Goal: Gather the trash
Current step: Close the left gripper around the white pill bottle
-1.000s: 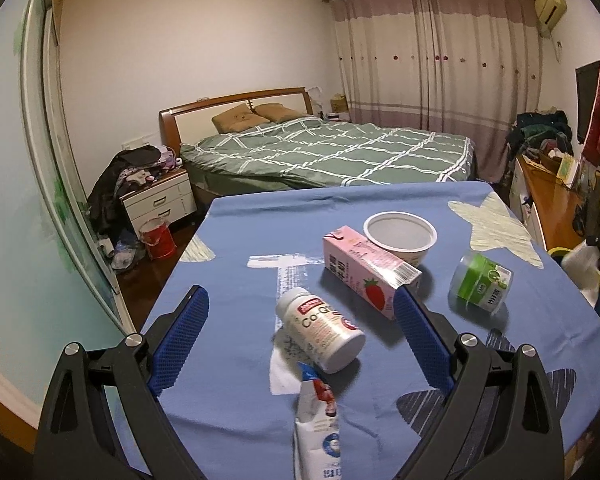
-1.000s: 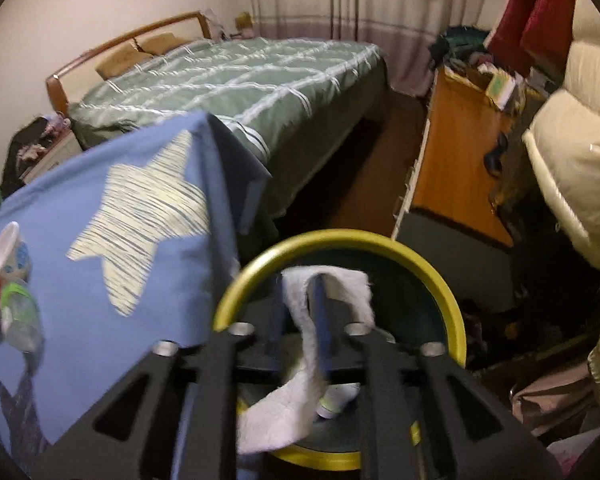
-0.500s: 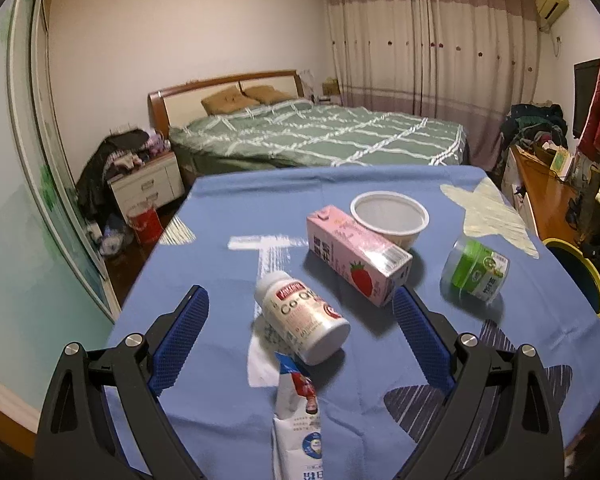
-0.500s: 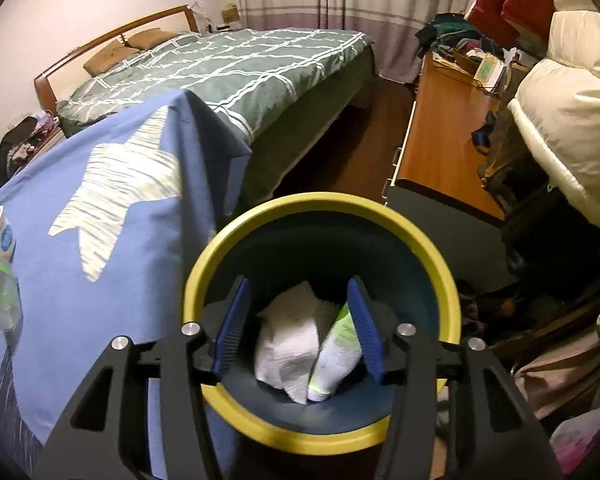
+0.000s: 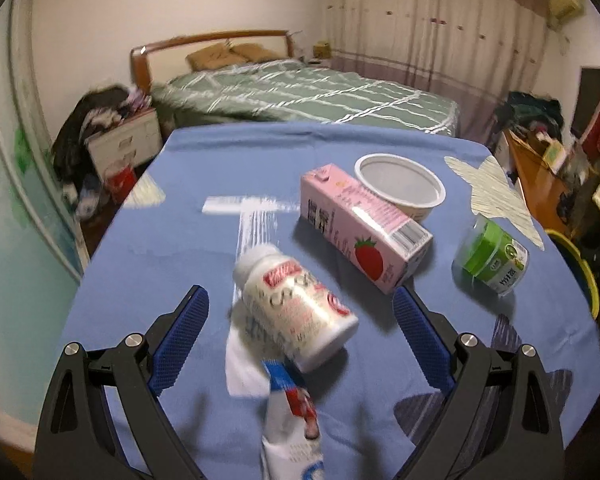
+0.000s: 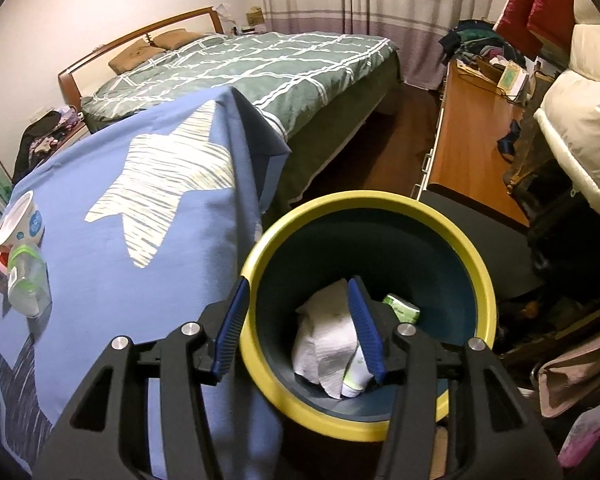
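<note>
Our left gripper [image 5: 296, 320] has its blue-padded jaws spread wide with nothing pressed between them, tilted down over the table's blue cloth with pale star prints [image 5: 172, 248]. Straight ahead, lying between the two fingers, is the white plastic bottle with a red label [image 5: 296, 306]. It rests on its side, cap end away from us and to the left, base toward us and to the right, so its long axis runs slantwise across the gap rather than square to it. We judge the jaws could close across its barrel with only a small turn of the wrist. Just nearer than the bottle, at the bottom of the left wrist view, lies a flat white pouch with blue and red print [image 5: 294, 420], its top close to the bottle's base. Beyond lie the pink strawberry drink carton [image 5: 364, 232], the white empty paper bowl [image 5: 400, 188] and, off to the right, a clear cup with a green label [image 5: 490, 256].

Our right gripper [image 6: 298, 320] is part open and empty, hanging over the dark bin with a yellow rim [image 6: 476, 264] beside the table's right edge. Crumpled white paper [image 6: 324, 340] and a white and green tube [image 6: 358, 376] lie at the bin's bottom. The left hand is clearly nearer the bottle; the bin lies to its right.
</note>
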Demonstrator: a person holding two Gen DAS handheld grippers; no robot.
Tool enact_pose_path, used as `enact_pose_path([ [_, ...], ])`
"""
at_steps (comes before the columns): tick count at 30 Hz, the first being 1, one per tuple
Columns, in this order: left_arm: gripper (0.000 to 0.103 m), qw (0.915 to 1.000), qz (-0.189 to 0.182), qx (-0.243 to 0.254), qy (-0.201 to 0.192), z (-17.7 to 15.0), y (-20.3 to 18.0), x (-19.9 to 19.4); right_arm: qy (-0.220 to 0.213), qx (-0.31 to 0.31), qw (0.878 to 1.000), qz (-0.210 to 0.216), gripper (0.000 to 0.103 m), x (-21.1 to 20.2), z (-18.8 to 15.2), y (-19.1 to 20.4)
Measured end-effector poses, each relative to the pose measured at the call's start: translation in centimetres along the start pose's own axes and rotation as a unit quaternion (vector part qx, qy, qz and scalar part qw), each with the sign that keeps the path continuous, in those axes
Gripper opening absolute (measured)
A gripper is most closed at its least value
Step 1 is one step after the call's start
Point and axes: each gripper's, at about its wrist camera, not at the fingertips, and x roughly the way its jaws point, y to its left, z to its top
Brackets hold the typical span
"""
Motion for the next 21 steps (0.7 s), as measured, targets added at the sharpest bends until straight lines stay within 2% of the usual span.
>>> enact_pose_path([
  [2, 0.092, 0.9989, -0.013, 0.044, -0.008, 0.6, -0.2, 0.1, 0.0, -0.003, 1.0, 0.002, 0.049, -0.1, 0.0, 0.2],
  [5, 0.092, 0.9929, -0.062, 0.101, 0.0, 1.2, 0.3, 0.6, 0.0, -0.007, 1.0, 0.005, 0.049, -0.2, 0.1, 0.4],
  [7, 0.092, 0.9878, -0.093, 0.125, 0.003, 1.4, 0.5, 0.8, -0.001, -0.007, 1.0, 0.007, 0.049, -0.2, 0.1, 0.5],
  [9, 0.098, 0.9807, -0.125, 0.15, 0.008, 1.5, 1.0, 1.1, -0.002, -0.005, 1.0, 0.009, 0.049, -0.2, 0.1, 0.6],
  [11, 0.098, 0.976, -0.143, 0.164, 0.01, 1.6, 1.1, 1.6, 0.0, -0.005, 1.0, 0.011, 0.049, -0.1, 0.2, 0.7],
  [21, 0.098, 0.9677, -0.159, 0.191, 0.045, 1.4, 1.6, 4.5, 0.003, -0.017, 1.0, 0.021, 0.05, 0.3, 0.6, 2.3],
])
